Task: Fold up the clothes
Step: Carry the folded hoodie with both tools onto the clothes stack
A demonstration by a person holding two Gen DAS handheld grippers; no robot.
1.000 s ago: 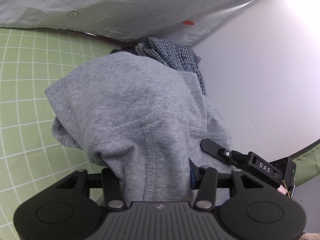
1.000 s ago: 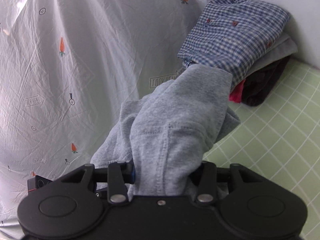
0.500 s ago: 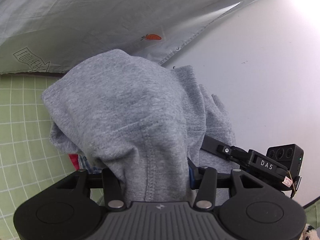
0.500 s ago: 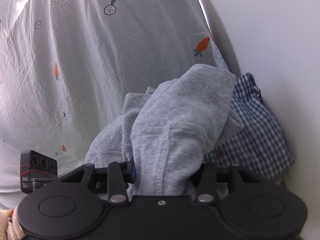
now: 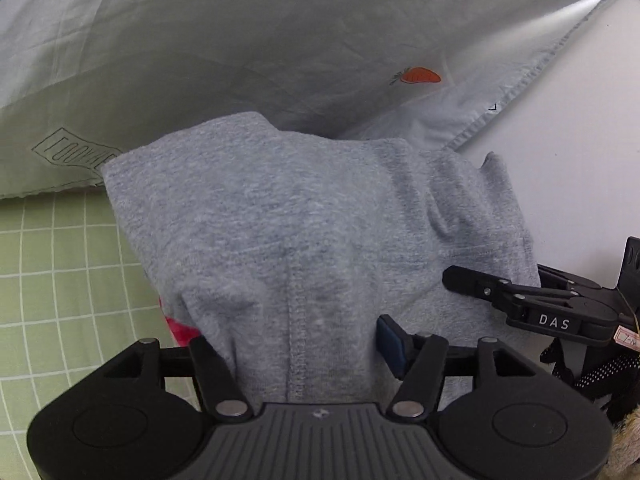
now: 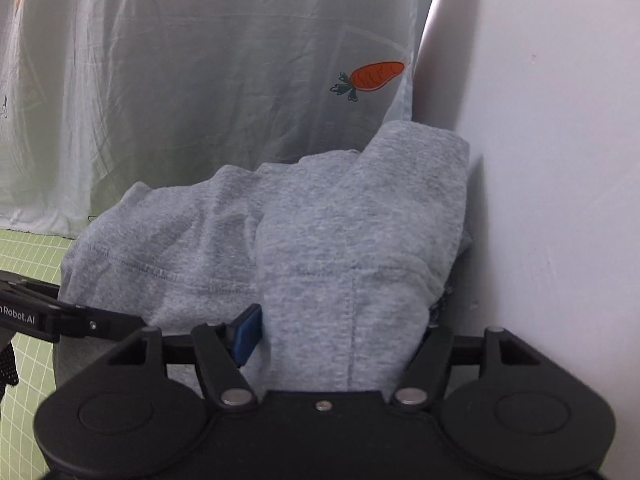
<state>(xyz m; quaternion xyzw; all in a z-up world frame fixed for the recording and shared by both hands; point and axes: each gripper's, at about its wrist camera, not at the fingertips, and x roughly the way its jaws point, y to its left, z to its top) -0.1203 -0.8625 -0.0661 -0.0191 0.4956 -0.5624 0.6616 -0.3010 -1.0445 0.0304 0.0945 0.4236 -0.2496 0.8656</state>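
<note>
Just one grey garment between two opening grippers, left gripper and right gripper.

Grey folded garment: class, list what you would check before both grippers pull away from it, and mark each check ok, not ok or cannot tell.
1. Left gripper jaws opening, blue pad off the cloth: ok.
2. Right gripper jaws opening, cloth still between them: ok.
3. Grey folded garment resting on the pile, red item beneath: ok.
4. Garment square on the pile: cannot tell.
5. Carrot-print sheet behind, not caught by either gripper: ok.
6. Fold tidy, no bunching: not ok, it humps up.
</note>
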